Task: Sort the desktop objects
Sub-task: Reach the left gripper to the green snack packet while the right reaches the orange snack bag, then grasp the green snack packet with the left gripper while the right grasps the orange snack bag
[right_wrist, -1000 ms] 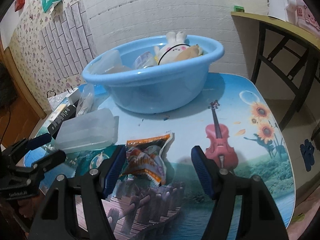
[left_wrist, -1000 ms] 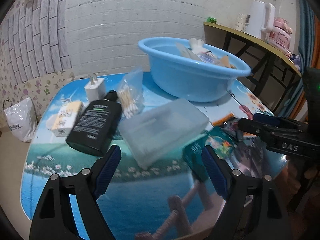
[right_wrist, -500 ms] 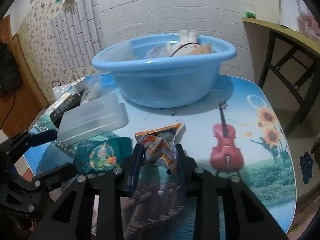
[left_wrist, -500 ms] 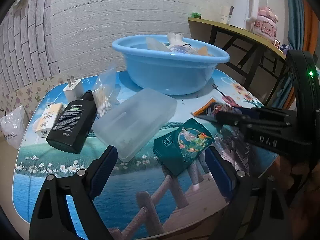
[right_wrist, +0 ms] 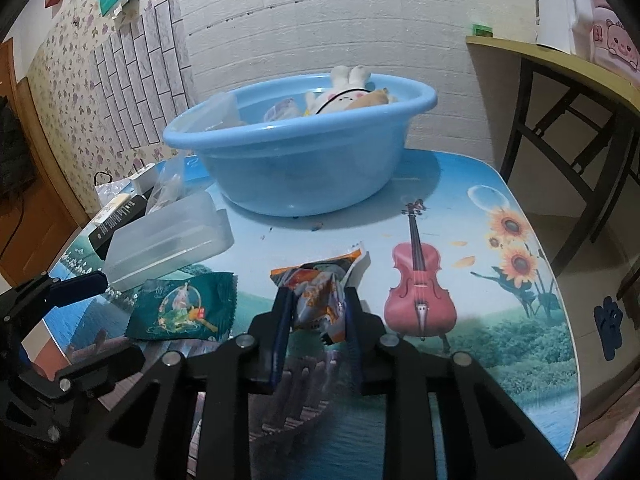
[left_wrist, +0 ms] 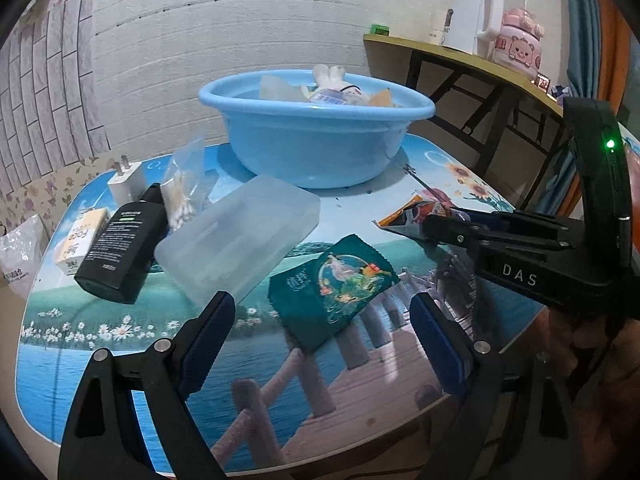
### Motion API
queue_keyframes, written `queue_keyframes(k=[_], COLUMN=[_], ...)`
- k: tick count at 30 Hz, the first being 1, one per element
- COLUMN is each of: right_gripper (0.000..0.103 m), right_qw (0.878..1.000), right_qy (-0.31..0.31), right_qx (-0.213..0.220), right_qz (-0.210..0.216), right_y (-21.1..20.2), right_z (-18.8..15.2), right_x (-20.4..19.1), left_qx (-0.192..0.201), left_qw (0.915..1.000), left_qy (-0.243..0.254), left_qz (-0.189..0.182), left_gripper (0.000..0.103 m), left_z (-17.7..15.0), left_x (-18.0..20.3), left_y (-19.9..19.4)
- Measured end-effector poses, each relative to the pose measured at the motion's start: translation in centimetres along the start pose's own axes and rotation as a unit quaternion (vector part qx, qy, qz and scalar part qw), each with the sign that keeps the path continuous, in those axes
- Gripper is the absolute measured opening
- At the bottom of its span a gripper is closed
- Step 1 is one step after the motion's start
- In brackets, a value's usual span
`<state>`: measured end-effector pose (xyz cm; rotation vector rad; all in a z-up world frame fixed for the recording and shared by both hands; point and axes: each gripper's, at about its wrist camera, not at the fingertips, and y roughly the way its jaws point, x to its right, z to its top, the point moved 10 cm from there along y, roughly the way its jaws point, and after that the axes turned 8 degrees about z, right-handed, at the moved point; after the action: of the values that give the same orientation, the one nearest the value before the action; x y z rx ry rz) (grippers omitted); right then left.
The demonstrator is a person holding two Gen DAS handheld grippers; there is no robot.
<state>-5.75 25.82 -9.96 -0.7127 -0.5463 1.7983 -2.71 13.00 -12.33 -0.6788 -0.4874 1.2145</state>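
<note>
Right wrist view: right gripper point(right_wrist: 316, 320) jaws narrow, clamped on the orange snack packet point(right_wrist: 320, 292) near the table's point(right_wrist: 500, 340) front edge. Left gripper point(left_wrist: 322, 336) jaws wide, nothing between them, just short of the green sachet point(left_wrist: 332, 284). Beyond lie the translucent box point(left_wrist: 236, 236) and black bottle point(left_wrist: 120, 252). Farthest, the blue basin point(right_wrist: 300, 152) holds a plush rabbit point(right_wrist: 344, 92); bare tabletop lies right of the packet.

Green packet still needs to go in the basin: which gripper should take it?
Left, probably. The left gripper is open with the green snack packet lying between its fingertips. The right gripper is shut on the orange snack packet, which has yet to reach the blue basin.
</note>
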Motion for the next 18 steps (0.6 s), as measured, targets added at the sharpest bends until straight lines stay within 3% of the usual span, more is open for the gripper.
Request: queue_keyframes(k=[5, 9, 17, 18], right_gripper=[0.025, 0.026, 0.027, 0.027], right_qw=[1.0, 1.0, 1.0, 1.0], right_qy=[0.0, -0.002, -0.004, -0.004], right_qx=[0.0, 0.0, -0.001, -0.001], right_qz=[0.0, 0.0, -0.001, -0.002], right_y=[0.0, 0.0, 0.0, 0.1], right_z=[0.0, -0.1, -0.2, -0.2], right_x=[-0.1, -0.1, -0.1, -0.1], left_qx=[-0.007, -0.024, -0.012, -0.009], left_qw=[0.9997, 0.9996, 0.9999, 0.9999], left_qy=[0.017, 0.009, 0.004, 0.003], left_qz=[-0.016, -0.007, 0.008, 0.005], left_gripper=[0.089, 0.089, 0.093, 0.087], left_z=[-0.2, 0.0, 0.7, 0.7], left_x=[1.7, 1.8, 1.1, 1.0], left_y=[1.0, 2.8, 3.8, 3.7])
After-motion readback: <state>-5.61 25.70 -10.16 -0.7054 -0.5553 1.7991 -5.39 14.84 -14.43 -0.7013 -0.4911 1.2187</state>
